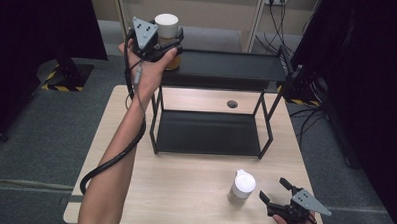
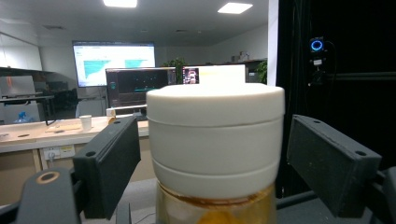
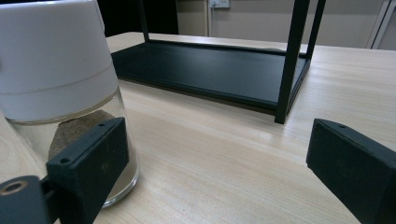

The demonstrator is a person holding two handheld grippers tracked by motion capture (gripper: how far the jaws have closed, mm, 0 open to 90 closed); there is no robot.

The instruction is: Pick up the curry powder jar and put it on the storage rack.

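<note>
- light wooden table [image 1: 194, 182]: rectangular top with a small round grommet hole near its far edge; it bears the rack and one jar.
- black metal two-tier shelf rack [image 1: 223, 68]: stands on the far half of the table, its flat top shelf raised on thin black legs, its lower tray [image 3: 205, 65] lying low over the wood.
- my left arm [image 1: 120, 159]: reaches from the near edge up to the rack's top left corner, with a black ribbed cable looping beside it.
- my left claw [image 1: 161, 40]: held at the left end of the top shelf, grey three-cornered plate on top. its jaws stand wide, one on each side of the jar, and in the left gripper view i see a clear gap between each pad and the lid; nothing is clamped.
- my right claw [image 1: 271, 192]: rests low at the near right corner of the table, jaws spread wide with nothing between them, pointing toward the rack.
- clear glass jar with a white screw lid and amber contents [image 2: 215, 135]: it sits at the left end of the top shelf, upright, between my left jaws and free of both.
- second clear glass jar with a white lid [image 1: 243, 186]: upright on the table near the front, just to the left of my right claw; in the right gripper view it stands beside the left jaw, outside the gap, with a brownish lump inside.
</note>
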